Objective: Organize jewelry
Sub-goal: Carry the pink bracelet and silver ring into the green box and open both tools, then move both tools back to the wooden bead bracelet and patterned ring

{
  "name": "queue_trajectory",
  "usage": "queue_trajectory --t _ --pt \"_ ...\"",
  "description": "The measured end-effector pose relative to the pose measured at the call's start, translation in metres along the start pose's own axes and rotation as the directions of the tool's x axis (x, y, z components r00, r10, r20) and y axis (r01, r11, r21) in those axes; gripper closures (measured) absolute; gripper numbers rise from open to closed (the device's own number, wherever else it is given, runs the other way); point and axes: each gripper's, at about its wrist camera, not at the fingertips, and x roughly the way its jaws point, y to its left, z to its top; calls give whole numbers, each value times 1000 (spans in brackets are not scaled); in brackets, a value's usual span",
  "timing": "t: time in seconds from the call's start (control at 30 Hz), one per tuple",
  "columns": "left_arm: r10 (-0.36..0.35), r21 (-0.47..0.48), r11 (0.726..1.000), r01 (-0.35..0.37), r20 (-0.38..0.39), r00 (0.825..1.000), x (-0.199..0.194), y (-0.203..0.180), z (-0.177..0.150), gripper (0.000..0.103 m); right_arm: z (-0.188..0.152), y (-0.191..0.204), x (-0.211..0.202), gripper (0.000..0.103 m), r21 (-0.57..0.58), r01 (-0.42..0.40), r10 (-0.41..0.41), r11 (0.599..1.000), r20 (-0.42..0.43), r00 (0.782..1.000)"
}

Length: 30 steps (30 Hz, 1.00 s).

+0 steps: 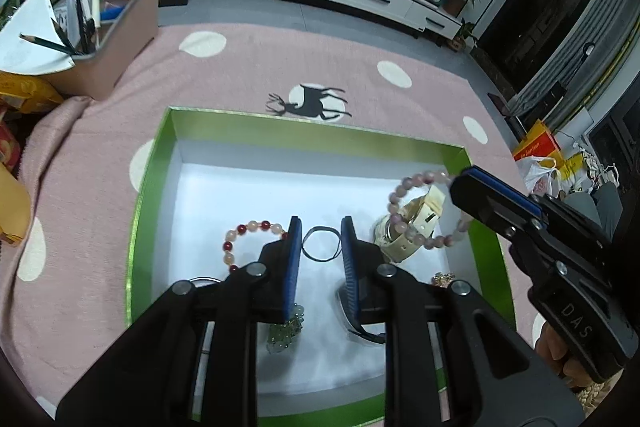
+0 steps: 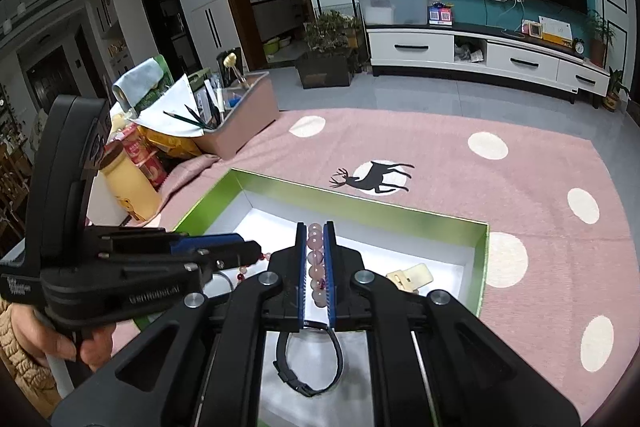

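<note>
A green-rimmed box (image 1: 152,163) with a white floor lies on the pink cloth. My right gripper (image 2: 315,263) is shut on a pale pink bead bracelet (image 1: 404,187), which hangs above a cream watch (image 1: 416,223) at the box's right side; the bracelet beads (image 2: 316,251) show between its pads. My left gripper (image 1: 320,259) is open and empty, low over the box floor, with a thin black hair tie (image 1: 320,243) between its fingertips. A red and pink bead bracelet (image 1: 244,239) lies left of it. A green bead piece (image 1: 284,335) and a black watch (image 2: 308,363) lie nearer.
A pink desk organiser (image 1: 116,27) with pencils and papers stands at the back left, with snack packets (image 1: 24,91) beside it. A yellow bottle (image 2: 128,183) stands left of the box. A small gold piece (image 1: 442,279) lies by the box's right wall.
</note>
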Motion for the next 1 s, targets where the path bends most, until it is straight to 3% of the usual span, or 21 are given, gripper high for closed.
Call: queue_trajectory --t 0.13,0.2,0.27,0.57,0.6,0.67,0.83,1.0 --pt "-1 -3 1000 1 -13 1000 9 -1 -1 83 0 -2 8 94 11 -15 15 1000 -5 1000" --pt "0 -14 1000 0 -14 1000 11 1 -1 73 0 -4 7 89 16 -18 18 1000 0 1000" --pt "2 -19 1000 -2 -7 1000 11 3 0 65 -1 -5 2 76 23 -16 15 1000 14 1000" --pt "17 -10 1000 -16 63 998 -22 6 -12 50 -16 -12 -40 75 42 -18 14 999 84 996" --pt "25 -8 1000 -25 81 996 -30 6 -16 49 -19 -11 -48 75 40 -21 17 999 100 995" --pt "54 -9 999 -53 101 993 -43 8 -24 36 -27 -10 -61 75 40 -28 23 999 127 992" --pt "153 -12 988 -153 190 970 -88 16 -66 34 -54 -5 -89 75 38 -52 47 998 138 989" --pt "221 -22 975 -221 189 957 -109 32 -109 32 -87 3 -101 74 44 -71 67 996 89 994"
